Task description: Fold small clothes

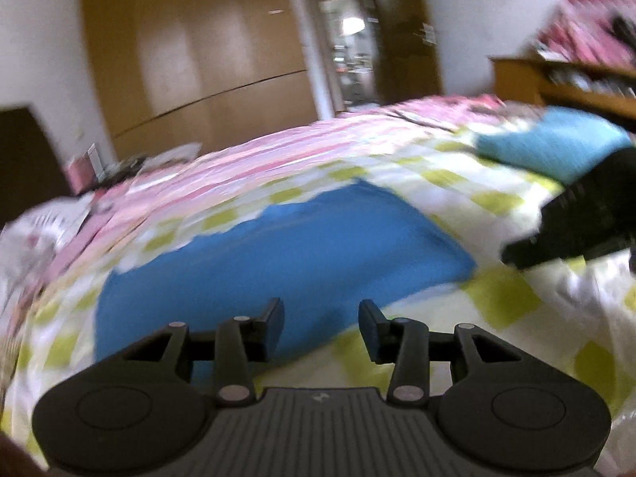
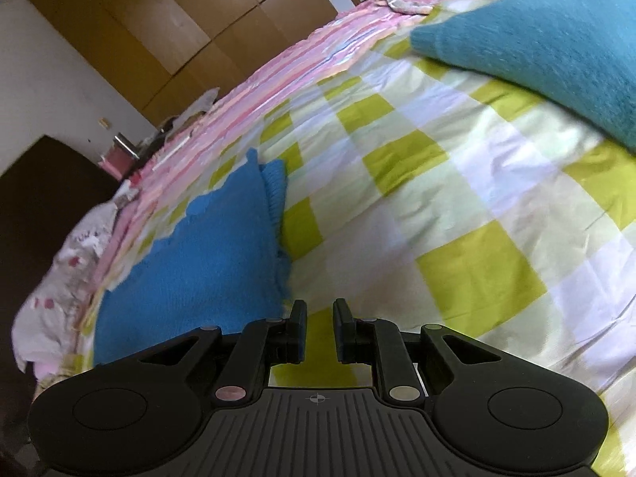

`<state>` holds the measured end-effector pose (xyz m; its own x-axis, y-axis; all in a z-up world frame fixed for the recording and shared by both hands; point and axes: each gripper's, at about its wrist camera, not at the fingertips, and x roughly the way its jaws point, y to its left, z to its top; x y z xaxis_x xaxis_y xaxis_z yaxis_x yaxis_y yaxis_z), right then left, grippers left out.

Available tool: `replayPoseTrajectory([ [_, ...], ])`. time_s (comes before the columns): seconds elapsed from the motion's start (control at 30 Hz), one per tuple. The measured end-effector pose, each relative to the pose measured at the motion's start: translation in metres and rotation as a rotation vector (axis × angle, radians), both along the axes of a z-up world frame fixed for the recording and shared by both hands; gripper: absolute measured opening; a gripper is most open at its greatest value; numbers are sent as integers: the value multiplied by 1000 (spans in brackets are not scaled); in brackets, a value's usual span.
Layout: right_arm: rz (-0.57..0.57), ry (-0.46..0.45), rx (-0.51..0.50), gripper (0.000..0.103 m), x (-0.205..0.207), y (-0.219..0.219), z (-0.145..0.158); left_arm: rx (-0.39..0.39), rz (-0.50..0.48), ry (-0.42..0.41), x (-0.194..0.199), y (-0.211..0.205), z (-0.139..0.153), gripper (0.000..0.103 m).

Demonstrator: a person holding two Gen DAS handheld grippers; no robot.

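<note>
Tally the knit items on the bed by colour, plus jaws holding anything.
Blue knit: 1, lying flat on the checked cover
Teal knit: 1, farther back on the same cover
Jaws holding cloth: 0; left gripper and right gripper both open and empty
Total knits: 2

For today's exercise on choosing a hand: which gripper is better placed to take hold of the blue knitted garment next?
Probably the left gripper: it is open with the blue garment directly ahead of it. The right gripper, also open, hangs over bare checked bedspread, with the garment off to its left.
</note>
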<state>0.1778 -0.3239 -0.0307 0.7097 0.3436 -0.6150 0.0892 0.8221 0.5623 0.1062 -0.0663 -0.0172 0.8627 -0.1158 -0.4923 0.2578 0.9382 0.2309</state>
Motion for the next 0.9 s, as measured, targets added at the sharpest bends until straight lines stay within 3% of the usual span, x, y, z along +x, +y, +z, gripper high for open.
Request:
replayPoseTrajectory([
  [0.17, 15, 4, 56, 22, 4, -12, 0, 142, -122, -24, -3, -48, -18, 49],
  [0.33, 40, -12, 90, 23, 6, -15, 4, 276, -167, -53, 2, -79, -36, 50],
  [0.6, 30, -15, 161, 27, 7, -28, 3, 338, -191, -110, 15, -96, -38, 54],
  [0.8, 29, -11, 181, 28, 8, -32, 0, 337, -187, -117, 32, -103, -38, 54],
  [0.83, 31, -12, 186, 28, 9, -33, 0, 338, -186, -118, 32, -104, -39, 53],
  [0.9, 39, -19, 186, 28, 11, -33, 1, 339, -193, -108, 35, -103, -40, 39],
])
